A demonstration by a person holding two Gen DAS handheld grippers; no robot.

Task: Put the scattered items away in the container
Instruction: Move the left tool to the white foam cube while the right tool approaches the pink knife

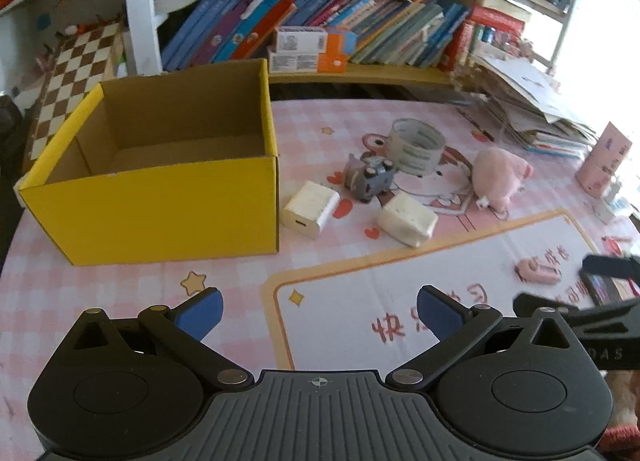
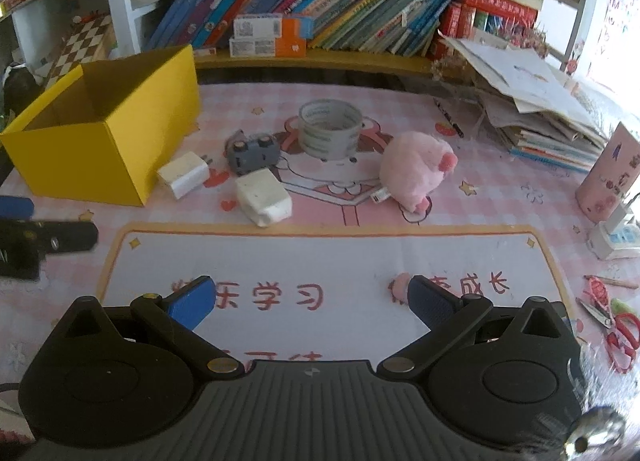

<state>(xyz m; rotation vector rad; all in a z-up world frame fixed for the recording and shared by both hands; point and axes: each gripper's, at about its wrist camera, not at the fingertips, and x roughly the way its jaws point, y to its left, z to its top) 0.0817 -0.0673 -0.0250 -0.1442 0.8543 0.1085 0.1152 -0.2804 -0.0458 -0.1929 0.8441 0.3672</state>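
Note:
An open yellow cardboard box (image 1: 160,205) (image 2: 92,153) stands at the left of the table, its inside bare. To its right lie a white charger (image 1: 310,209) (image 2: 184,175), a white tissue pack (image 1: 408,221) (image 2: 264,199), a grey toy (image 1: 370,177) (image 2: 252,153), a tape roll (image 1: 418,147) (image 2: 330,129) and a pink plush pig (image 1: 500,177) (image 2: 414,171). My left gripper (image 1: 320,313) is open, short of the items. My right gripper (image 2: 310,301) is open too, over the printed mat, and shows at the right edge (image 1: 600,301) of the left wrist view.
A bookshelf (image 2: 320,57) full of books runs along the back. A paper stack (image 2: 540,109) lies at the back right, a pink tube (image 2: 608,177) and power strip (image 2: 612,237) at the right edge, red scissors (image 2: 616,325) near front right. A chessboard (image 1: 76,73) leans behind the box.

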